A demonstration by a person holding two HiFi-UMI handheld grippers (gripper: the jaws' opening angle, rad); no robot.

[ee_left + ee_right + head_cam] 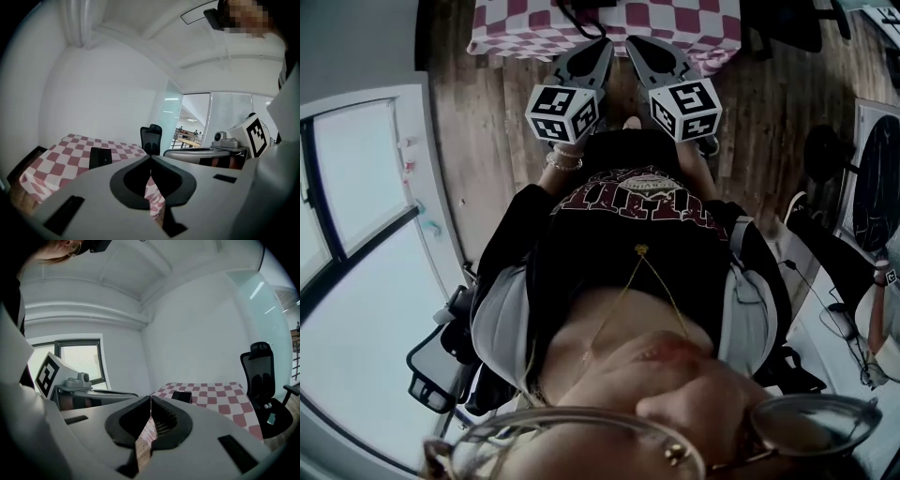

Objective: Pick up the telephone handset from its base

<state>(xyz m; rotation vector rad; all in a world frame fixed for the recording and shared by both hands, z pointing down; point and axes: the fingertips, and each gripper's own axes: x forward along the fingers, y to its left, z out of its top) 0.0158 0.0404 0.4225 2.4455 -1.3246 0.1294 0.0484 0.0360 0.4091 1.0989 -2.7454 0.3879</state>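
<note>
**Both claws clenched, phone well ahead on the counter**

The phone (pixel 100 158) is a small black block with flat faces and squared corners. At this size its handset cannot be told from its base. It lies on the counter (pixel 35 176), which is draped in red-and-white checks. In the left claw view the phone sits left of centre. In the right claw view it sits just right of centre (pixel 182 396). In both it is well apart from the claw tips.

The left claw (pixel 150 158) has its jaws pressed together tip to tip, with nothing between them. The right claw (pixel 150 398) is clenched the same way and also empty.

In the head view the two claws lie side by side at upper middle, left (pixel 602 44) and right (pixel 630 44). Their tips are at the counter's near edge above the wooden floor (pixel 487 141), and their marker cubes (pixel 563 112) are nearer the person. A black chair (pixel 151 139) stands past the counter.
</note>
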